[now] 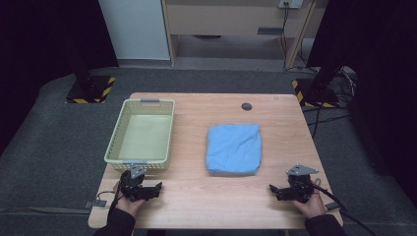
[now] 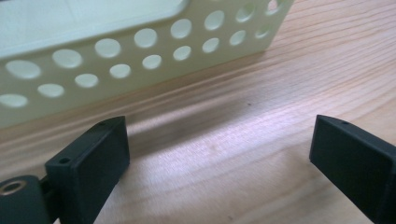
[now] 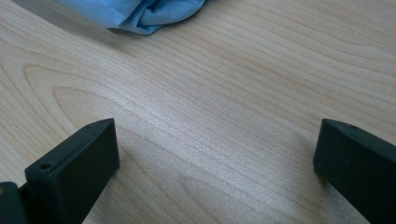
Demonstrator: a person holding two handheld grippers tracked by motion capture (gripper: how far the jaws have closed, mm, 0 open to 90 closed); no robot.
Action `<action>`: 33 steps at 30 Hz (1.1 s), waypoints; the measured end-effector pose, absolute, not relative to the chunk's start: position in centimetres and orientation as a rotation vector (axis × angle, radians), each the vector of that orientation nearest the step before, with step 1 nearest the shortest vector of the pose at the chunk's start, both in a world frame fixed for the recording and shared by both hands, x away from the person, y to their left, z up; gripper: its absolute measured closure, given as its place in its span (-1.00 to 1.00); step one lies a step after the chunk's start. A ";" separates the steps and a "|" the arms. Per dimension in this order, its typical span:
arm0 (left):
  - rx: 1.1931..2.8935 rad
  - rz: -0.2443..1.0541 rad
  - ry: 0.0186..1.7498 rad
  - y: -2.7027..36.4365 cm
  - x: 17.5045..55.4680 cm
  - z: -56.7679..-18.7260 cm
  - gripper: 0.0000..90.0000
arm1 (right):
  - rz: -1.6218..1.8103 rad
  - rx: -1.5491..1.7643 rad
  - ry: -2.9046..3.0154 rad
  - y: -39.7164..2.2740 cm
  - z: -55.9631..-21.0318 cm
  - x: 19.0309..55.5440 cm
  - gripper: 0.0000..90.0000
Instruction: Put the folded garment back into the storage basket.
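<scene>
A light wooden table (image 1: 196, 196) with a visible grain was seen standing on dark grey carpet. On its left half a pale yellow-green plastic basket (image 1: 114, 147) with round holes in its walls had been set, its near end close to the near edge. To the right of the centre a folded blue cloth (image 1: 234, 148) was laid flat on the wood, well apart from the basket. A small dark round grommet (image 1: 246, 106) was set into the top near the far edge. The wood between basket and cloth was left bare.
</scene>
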State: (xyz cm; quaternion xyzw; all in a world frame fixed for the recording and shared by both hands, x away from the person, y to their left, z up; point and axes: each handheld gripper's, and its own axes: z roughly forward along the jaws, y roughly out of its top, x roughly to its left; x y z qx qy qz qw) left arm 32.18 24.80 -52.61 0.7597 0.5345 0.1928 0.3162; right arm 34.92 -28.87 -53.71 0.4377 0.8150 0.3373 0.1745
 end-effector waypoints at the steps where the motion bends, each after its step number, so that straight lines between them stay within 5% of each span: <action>1: 1.999 0.516 1.399 24.8 32.0 -52.4 -0.89 | 0.956 1.241 2.310 -28.9 -53.7 34.9 -0.99; 33: 1.751 0.603 1.242 23.6 32.1 -43.5 -0.90 | 0.956 1.241 2.307 -28.9 -53.7 35.0 -0.99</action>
